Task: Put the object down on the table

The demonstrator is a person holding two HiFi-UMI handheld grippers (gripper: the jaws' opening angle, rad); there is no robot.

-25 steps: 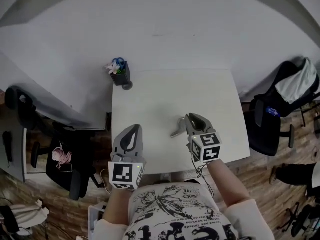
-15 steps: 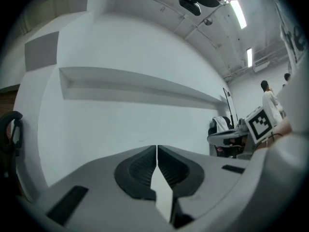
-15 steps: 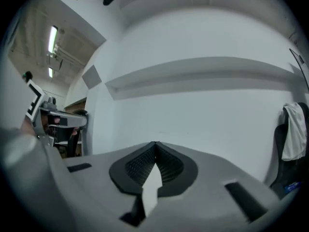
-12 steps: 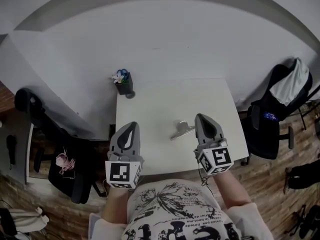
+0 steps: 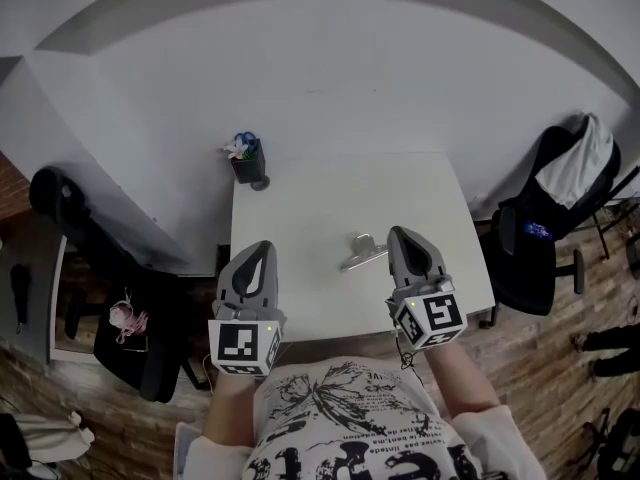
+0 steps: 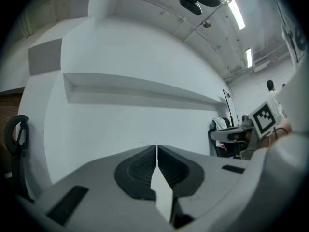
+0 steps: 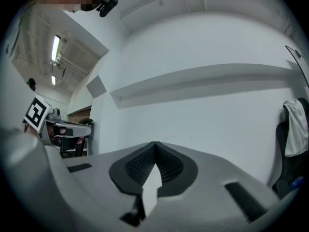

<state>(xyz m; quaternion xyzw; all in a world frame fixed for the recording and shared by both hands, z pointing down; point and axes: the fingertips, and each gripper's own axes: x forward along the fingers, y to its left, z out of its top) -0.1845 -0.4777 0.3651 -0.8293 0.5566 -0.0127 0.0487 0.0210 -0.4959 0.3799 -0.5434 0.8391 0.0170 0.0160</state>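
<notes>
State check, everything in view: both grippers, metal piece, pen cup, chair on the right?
left gripper: jaws shut, nothing between them.
right gripper: jaws shut, empty.
metal object: lying on the table, held by neither gripper.
pen cup: upright at the table's far left corner, scissors inside.
office chair: right of the table, light garment draped over its back.
</notes>
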